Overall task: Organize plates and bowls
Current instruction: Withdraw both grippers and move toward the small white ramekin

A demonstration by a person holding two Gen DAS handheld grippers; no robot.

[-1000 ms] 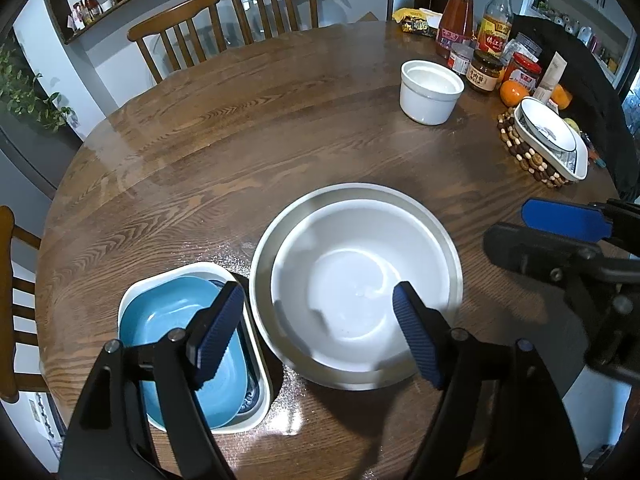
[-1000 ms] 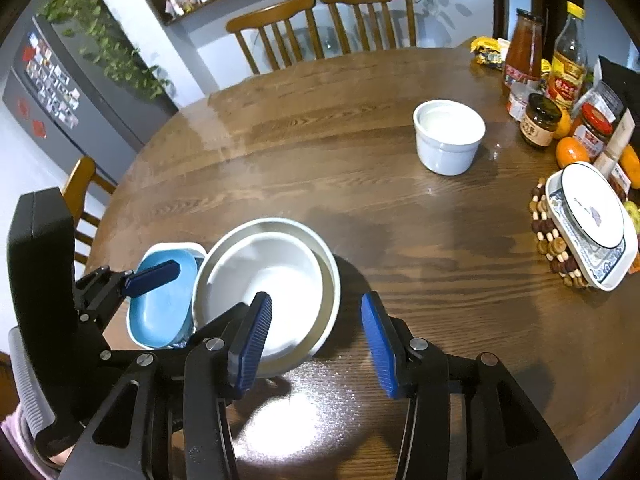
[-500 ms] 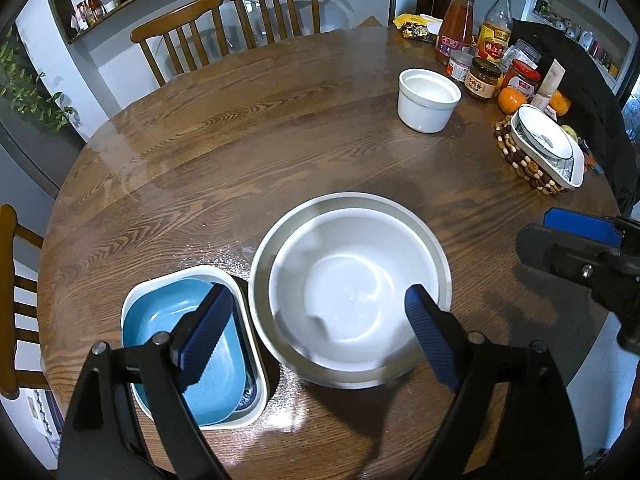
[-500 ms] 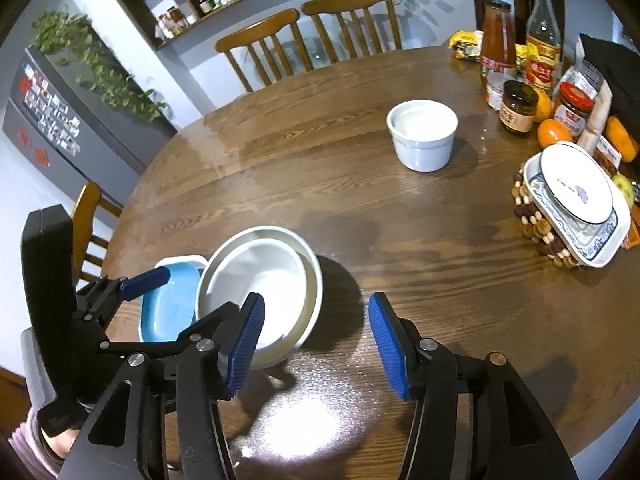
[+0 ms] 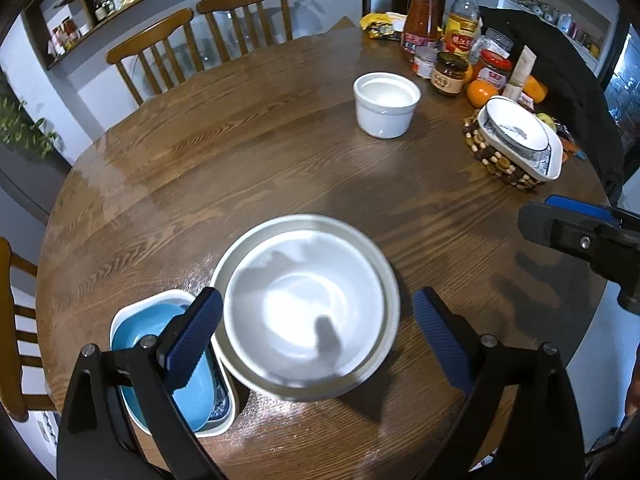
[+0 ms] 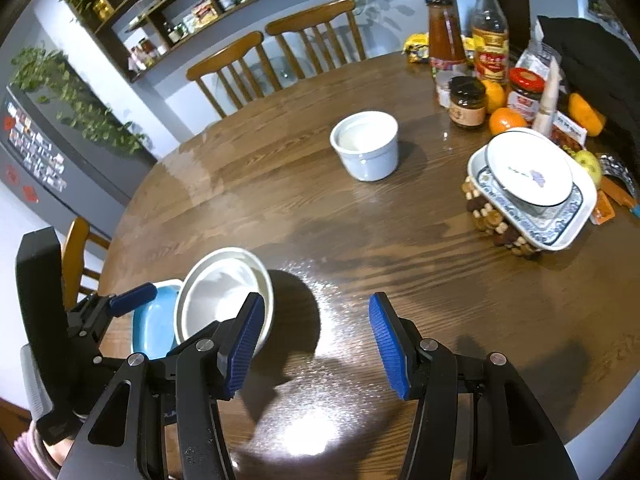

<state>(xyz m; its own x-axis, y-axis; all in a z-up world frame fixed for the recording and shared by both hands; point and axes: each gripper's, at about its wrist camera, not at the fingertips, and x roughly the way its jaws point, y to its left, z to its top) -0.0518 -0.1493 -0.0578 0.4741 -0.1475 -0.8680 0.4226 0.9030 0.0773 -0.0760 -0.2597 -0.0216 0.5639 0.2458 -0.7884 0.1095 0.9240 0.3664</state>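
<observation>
Left hand-held gripper [image 5: 316, 340] jaws opening above the white bowl [image 5: 306, 306].

Left gripper [image 5: 316, 336] opening, right gripper [image 6: 316, 346] apart.

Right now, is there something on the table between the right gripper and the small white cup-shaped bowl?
Nothing visible. In the right wrist view, only bare wooden table lies between the right gripper, its jaws open and empty, and the small white bowl. The stacked dishes on the beaded trivet sit off to the side.
</observation>
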